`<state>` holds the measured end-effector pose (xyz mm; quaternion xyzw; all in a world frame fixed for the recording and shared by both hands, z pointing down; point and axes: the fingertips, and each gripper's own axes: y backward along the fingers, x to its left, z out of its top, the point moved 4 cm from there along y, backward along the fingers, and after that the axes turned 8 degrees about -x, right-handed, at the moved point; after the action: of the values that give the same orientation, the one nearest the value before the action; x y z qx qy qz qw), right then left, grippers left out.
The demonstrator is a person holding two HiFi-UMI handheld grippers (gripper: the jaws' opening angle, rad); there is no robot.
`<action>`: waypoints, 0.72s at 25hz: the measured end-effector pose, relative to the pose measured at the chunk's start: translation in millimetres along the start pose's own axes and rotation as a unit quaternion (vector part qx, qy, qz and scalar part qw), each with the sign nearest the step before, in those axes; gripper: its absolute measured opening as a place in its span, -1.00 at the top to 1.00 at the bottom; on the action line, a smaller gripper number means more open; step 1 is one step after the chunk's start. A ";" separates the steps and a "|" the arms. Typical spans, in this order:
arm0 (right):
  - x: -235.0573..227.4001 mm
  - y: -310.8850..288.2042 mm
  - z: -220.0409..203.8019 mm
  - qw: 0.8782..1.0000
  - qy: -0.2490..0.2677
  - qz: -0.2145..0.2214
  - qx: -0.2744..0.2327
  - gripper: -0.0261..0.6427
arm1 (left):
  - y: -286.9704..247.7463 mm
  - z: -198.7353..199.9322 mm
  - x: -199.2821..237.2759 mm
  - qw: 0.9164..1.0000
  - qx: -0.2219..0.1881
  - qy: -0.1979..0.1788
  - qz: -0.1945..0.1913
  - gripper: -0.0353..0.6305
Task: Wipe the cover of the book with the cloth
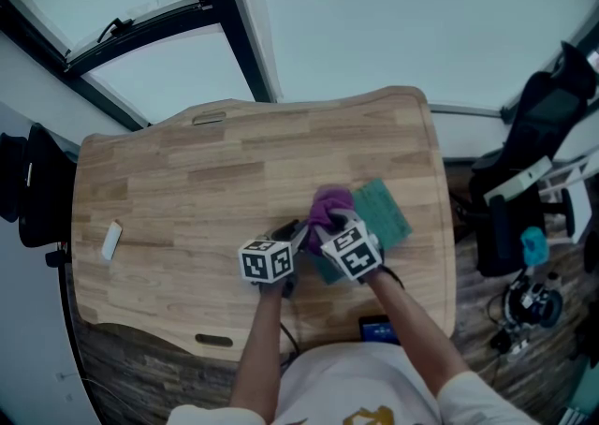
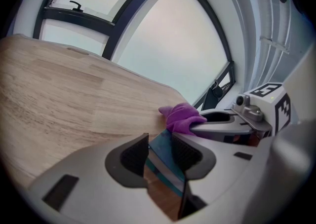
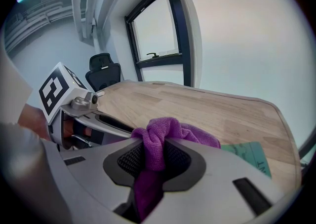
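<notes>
A teal book [image 1: 386,211] lies flat on the wooden table [image 1: 187,180], right of centre. My left gripper [image 1: 296,232] is shut on the book's near-left corner [image 2: 163,165], which fills the gap between its pads. My right gripper [image 1: 328,225] is shut on a purple cloth [image 1: 330,202]. The bunched cloth [image 3: 163,136] sticks out past the jaws and rests on the book's left part; the teal cover [image 3: 249,155] shows to its right. In the left gripper view the cloth [image 2: 181,118] sits just beyond the book corner. The two grippers are close together, side by side.
A small white object [image 1: 110,241] lies near the table's left edge. A dark flat device [image 1: 377,328] sits at the near edge by my body. A black chair [image 1: 28,184] stands at the left, and black equipment [image 1: 533,180] at the right. Windows lie beyond the table.
</notes>
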<state>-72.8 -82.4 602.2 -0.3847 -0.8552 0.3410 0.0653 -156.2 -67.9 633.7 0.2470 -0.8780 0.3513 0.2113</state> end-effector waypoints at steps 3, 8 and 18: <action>0.6 0.5 -1.5 1.000 -0.001 0.000 0.001 0.69 | -0.3 -0.6 0.3 1.000 0.001 0.001 0.000 0.45; 3.9 3.5 -3.4 1.000 -0.002 0.003 0.003 0.69 | -0.2 -0.1 0.0 1.000 0.001 0.001 -0.001 0.45; 13.5 9.2 -12.8 1.000 -0.001 0.005 0.009 0.69 | -1.0 -0.6 1.3 1.000 0.001 0.001 -0.001 0.45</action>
<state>-71.7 -61.8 604.0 -0.3880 -0.8503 0.3494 0.0665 -156.5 -68.5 635.3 0.2475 -0.8772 0.3524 0.2120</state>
